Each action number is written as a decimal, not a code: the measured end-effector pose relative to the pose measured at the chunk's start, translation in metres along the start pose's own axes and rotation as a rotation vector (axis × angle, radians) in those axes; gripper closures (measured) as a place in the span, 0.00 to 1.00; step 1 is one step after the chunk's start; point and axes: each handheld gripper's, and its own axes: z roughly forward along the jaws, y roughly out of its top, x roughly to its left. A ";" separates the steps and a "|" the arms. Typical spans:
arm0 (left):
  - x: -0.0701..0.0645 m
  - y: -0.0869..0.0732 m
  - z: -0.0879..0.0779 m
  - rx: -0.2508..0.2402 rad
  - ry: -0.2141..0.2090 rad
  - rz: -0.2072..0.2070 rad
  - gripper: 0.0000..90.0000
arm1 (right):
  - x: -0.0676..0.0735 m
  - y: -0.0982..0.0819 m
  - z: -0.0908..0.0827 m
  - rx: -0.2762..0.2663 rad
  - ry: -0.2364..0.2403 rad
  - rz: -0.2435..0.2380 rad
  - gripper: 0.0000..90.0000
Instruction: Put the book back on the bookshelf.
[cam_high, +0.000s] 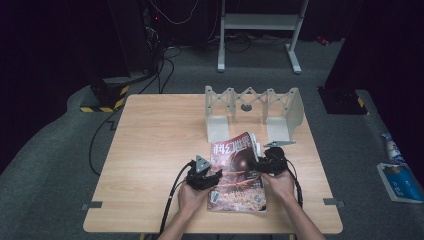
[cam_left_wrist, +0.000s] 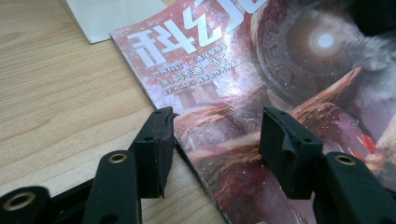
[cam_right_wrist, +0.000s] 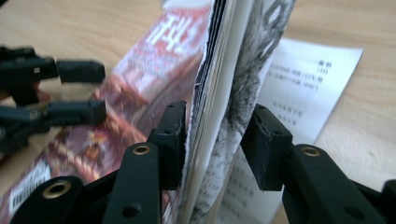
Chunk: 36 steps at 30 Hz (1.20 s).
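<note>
You are looking at a light wooden table (cam_high: 150, 150) standing on grey carpet (cam_high: 45, 165), with dark curtains closing off the back and both sides of the room. Beyond the table you see a white metal stand (cam_high: 260, 30), black cables (cam_high: 165, 65) trailing across the floor, and a black base edged in yellow-and-black hazard tape (cam_high: 105, 97). On the carpet to your right lie blue-and-white packets (cam_high: 398, 172).

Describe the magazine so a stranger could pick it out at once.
On the wooden table, look near the front edge, just in front of the white folding rack. The magazine lies there, marked by its reddish cover with large white characters.
</note>
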 end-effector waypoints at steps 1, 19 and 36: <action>0.000 0.000 0.000 -0.001 -0.003 0.001 0.50 | -0.001 -0.001 -0.001 0.011 -0.002 0.001 0.68; 0.001 0.001 0.000 0.013 -0.022 0.020 0.42 | 0.013 0.001 0.000 0.017 -0.021 -0.054 0.78; 0.009 0.001 -0.002 -0.003 -0.083 -0.049 0.26 | 0.029 -0.002 -0.015 -0.037 0.011 -0.110 0.93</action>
